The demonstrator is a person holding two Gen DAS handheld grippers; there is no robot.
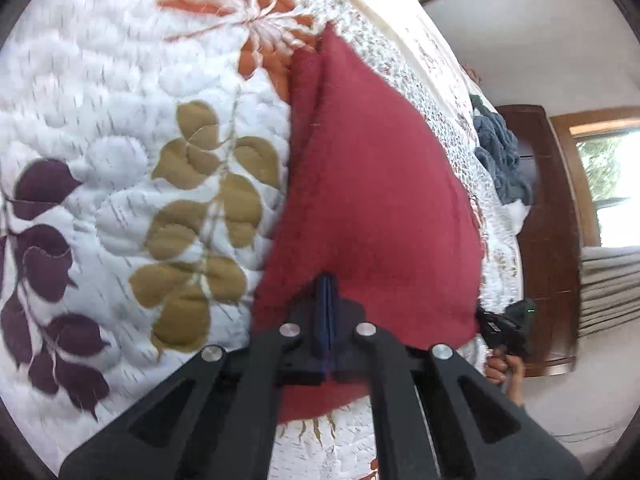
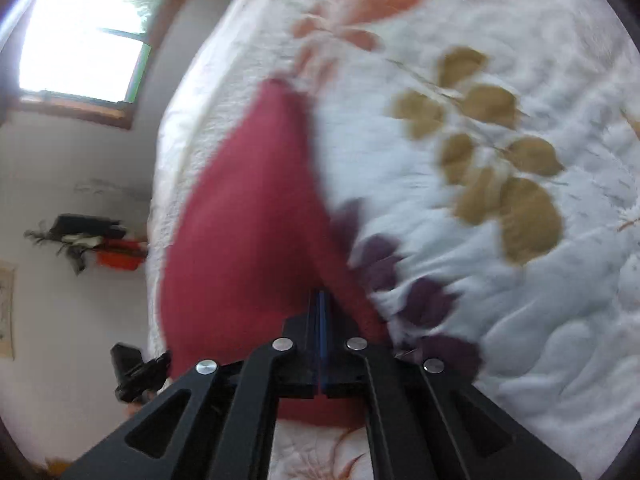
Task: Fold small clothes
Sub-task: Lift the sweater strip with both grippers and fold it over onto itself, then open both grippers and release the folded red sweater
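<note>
A dark red cloth (image 1: 372, 200) hangs stretched above a quilted white bedspread (image 1: 100, 100) with leaf patterns. My left gripper (image 1: 326, 280) is shut on one near edge of it. In the right wrist view the same red cloth (image 2: 248, 232) rises away from my right gripper (image 2: 320, 296), which is shut on another edge. The cloth tapers to a far point that touches the bedspread (image 2: 520, 320). The right gripper (image 1: 506, 326) and the hand holding it show past the cloth's right edge in the left wrist view. The left gripper's body (image 2: 136, 372) shows at lower left in the right wrist view.
A crumpled blue-grey garment (image 1: 502, 152) lies near the bed's far edge. A dark wooden bed frame (image 1: 548, 240) and a window (image 1: 612, 184) stand beyond. On the other side are a window (image 2: 84, 32), a white wall and a small shelf with dark and orange items (image 2: 100, 244).
</note>
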